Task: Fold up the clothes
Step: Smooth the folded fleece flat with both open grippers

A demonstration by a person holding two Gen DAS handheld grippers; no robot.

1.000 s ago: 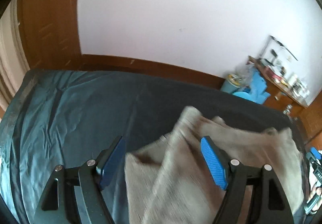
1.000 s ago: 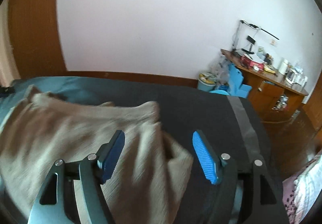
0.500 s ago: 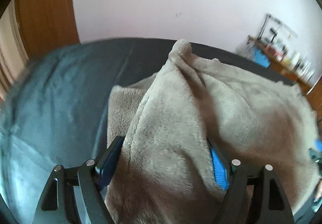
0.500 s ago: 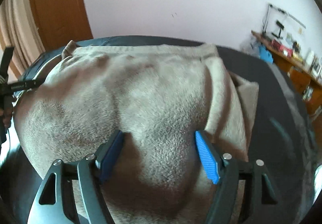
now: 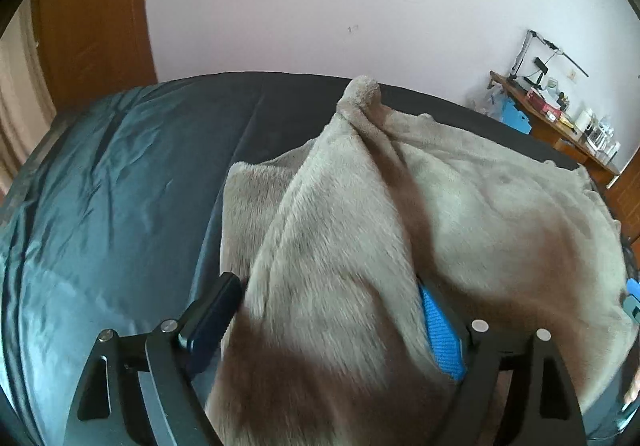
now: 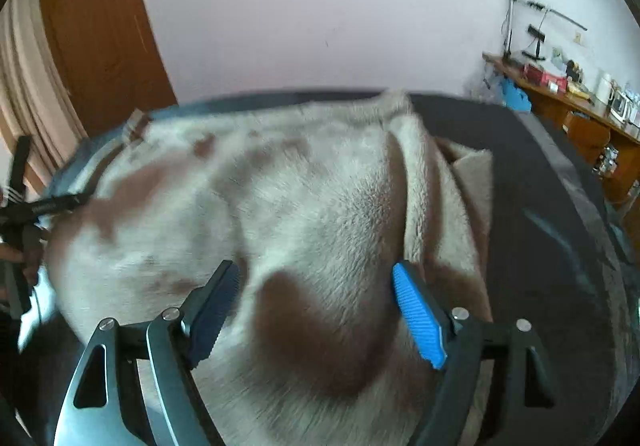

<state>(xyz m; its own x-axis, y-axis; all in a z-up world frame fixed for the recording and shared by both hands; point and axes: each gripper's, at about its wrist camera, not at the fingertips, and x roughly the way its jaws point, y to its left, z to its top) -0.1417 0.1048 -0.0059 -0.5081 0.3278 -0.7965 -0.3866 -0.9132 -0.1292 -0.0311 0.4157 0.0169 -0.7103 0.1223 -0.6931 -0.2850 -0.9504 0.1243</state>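
A beige fleece garment (image 5: 460, 205) lies bunched on a dark bed, with a fold peaking toward the far side. In the left wrist view my left gripper (image 5: 326, 326) is open, low over the garment's left part; fleece fills the gap between the fingers and drapes over the blue pad (image 5: 440, 330). In the right wrist view the garment (image 6: 300, 197) spreads wide, and my right gripper (image 6: 316, 310) is open with fleece between its fingers. The left gripper (image 6: 44, 205) shows at the garment's left edge, and the right gripper (image 5: 632, 298) peeks in at the left view's right edge.
The bed has a teal-blue sheet (image 5: 100, 205) and a dark cover (image 6: 540, 246) on the right. A wooden door (image 6: 92, 25) and a curtain (image 6: 24, 105) stand at left. A cluttered wooden desk (image 6: 580, 101) with blue items sits by the far right wall.
Both grippers have dropped onto the garment, which fills the gaps between their fingers. In the last half second the views have shifted only slightly.
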